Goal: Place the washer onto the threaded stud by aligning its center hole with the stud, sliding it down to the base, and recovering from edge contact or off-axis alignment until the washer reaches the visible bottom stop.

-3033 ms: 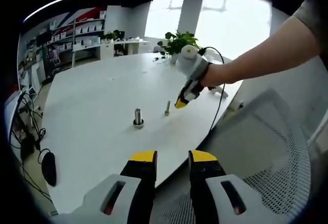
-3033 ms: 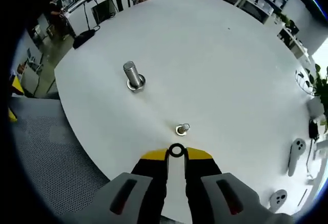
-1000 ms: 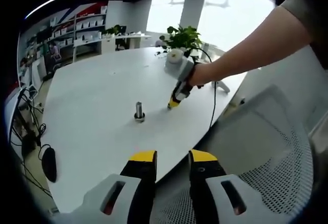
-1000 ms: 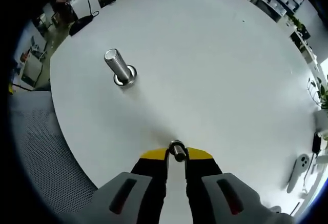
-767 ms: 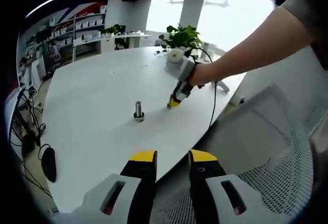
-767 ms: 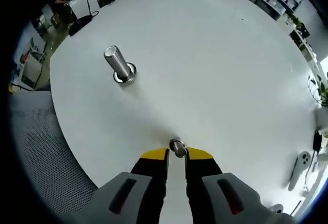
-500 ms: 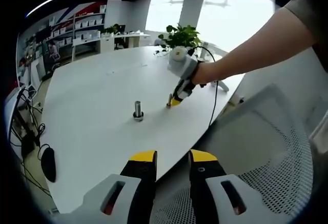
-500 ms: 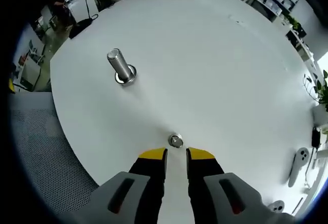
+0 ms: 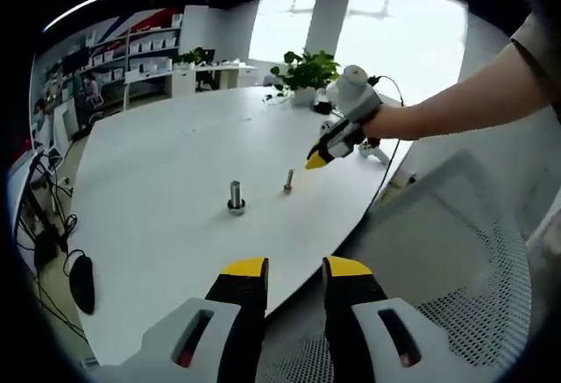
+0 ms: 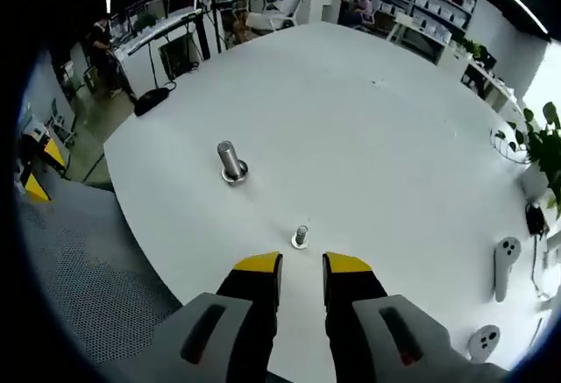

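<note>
Washer [image 10: 300,244] at threaded stud [image 10: 301,234] base; right gripper [image 10: 302,271] spread, empty, above table [image 10: 421,164]; left gripper [image 9: 294,268] spread.

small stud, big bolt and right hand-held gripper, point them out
small stud [image 10: 301,235], right gripper view, on its shaft
big bolt [image 10: 230,160], right gripper view, on its shaft
right hand-held gripper [image 10: 302,265], right gripper view, midway between its fingertips

On the round white table [image 9: 158,173] a thick steel bolt [image 9: 235,197] stands upright. Near it stands a thin threaded stud [image 9: 287,180]. The yellow-tipped right gripper [image 9: 317,159] hovers above the stud, apart from it.
</note>
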